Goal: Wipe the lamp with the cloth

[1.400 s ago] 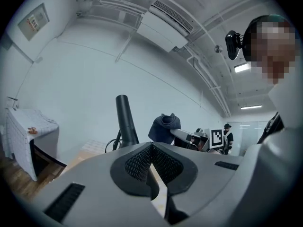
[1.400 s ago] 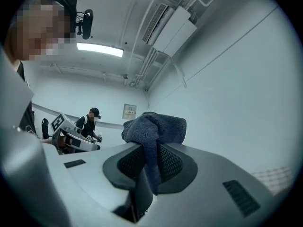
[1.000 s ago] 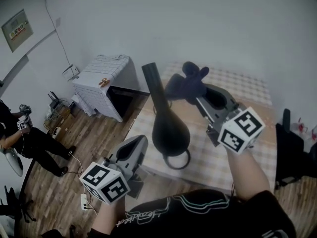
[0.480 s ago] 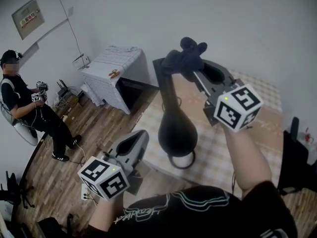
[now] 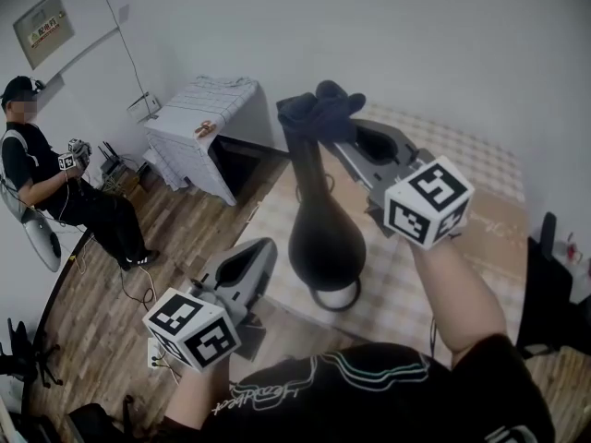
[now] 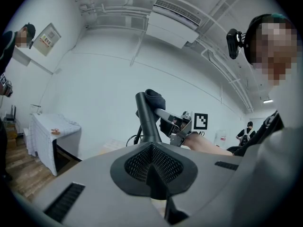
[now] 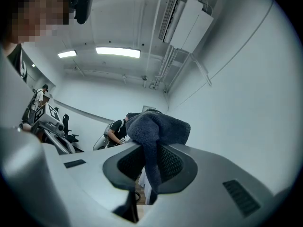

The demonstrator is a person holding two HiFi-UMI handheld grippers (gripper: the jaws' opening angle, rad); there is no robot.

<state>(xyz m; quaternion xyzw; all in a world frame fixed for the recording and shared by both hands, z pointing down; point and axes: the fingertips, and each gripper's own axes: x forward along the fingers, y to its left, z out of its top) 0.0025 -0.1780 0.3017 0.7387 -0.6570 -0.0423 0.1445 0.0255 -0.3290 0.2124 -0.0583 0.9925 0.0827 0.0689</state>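
Our right hand-held gripper, clamped on the cloth, sits at the top of the lamp, whose neck runs down-frame toward us.

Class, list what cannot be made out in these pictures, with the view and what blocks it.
Head view: top end of the lamp, covered by the cloth in the right gripper.
Left gripper view: the lamp's wide body, behind the left gripper.
Right gripper view: the lamp's top, behind the cloth.
Head view: wall sign print, too small.
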